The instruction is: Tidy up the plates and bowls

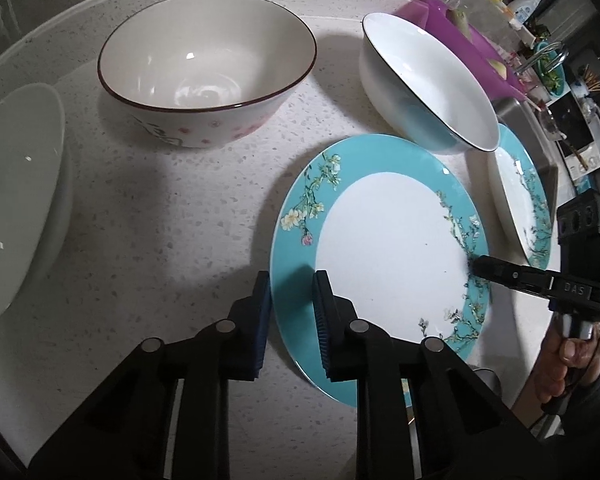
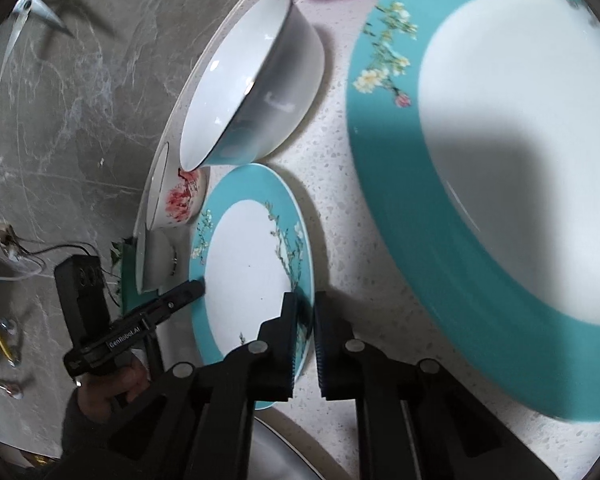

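Note:
A teal-rimmed plate [image 1: 388, 248] with flower sprigs lies flat on the speckled white counter [image 1: 172, 216]. My left gripper [image 1: 292, 280] straddles its left rim, one pad outside the edge and one on top, shut on the rim. My right gripper [image 2: 305, 300] is shut on the opposite rim of the same plate [image 2: 244, 276]. Each gripper shows in the other's view: the right gripper [image 1: 478, 266] at the plate's right edge, the left gripper [image 2: 194, 289] at its left edge. A second, larger teal plate [image 2: 500, 160] lies beside it.
A red-rimmed bowl [image 1: 208, 72] with pink dots stands behind the plate, a white bowl [image 1: 428, 80] leans at the back right, and another white bowl [image 1: 16, 192] sits at far left. A purple tray [image 1: 460, 28] and a steel sink [image 1: 520, 120] border the counter's right.

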Available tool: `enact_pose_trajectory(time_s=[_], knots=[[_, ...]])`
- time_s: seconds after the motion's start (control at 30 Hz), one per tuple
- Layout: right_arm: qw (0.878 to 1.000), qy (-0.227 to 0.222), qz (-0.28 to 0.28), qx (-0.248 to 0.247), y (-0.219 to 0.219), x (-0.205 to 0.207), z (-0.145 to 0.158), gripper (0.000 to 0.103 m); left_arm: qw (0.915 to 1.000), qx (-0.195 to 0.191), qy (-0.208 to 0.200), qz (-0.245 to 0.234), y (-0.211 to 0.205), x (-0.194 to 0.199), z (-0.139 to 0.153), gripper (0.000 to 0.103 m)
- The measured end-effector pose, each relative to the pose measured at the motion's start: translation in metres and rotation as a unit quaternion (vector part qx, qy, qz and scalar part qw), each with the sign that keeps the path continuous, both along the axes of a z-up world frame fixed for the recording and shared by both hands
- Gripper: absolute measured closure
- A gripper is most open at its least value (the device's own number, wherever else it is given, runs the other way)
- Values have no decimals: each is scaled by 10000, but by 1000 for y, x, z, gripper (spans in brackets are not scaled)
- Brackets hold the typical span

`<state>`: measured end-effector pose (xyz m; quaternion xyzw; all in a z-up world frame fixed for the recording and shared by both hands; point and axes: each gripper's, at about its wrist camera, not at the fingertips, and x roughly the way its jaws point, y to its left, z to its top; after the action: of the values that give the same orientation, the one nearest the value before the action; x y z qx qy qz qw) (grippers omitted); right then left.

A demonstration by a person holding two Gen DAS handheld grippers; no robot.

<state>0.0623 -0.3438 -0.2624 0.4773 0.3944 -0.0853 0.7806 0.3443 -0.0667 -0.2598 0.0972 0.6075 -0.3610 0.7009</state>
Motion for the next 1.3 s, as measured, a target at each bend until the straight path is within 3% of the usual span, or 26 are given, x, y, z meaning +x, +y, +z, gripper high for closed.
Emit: enact_pose_trajectory(time_s=[0.3, 0.67, 1.3], knots=[[9999, 32, -32, -122, 4, 4, 5, 92, 9999, -44, -96, 127, 11, -3, 6, 86], [9998, -117, 86, -128, 12, -3, 33, 92, 9989, -295, -245, 259, 30, -19, 45, 86], [9972, -473, 538, -220, 38, -54, 82, 92, 9947, -593, -502, 676, 75, -128, 121, 87]])
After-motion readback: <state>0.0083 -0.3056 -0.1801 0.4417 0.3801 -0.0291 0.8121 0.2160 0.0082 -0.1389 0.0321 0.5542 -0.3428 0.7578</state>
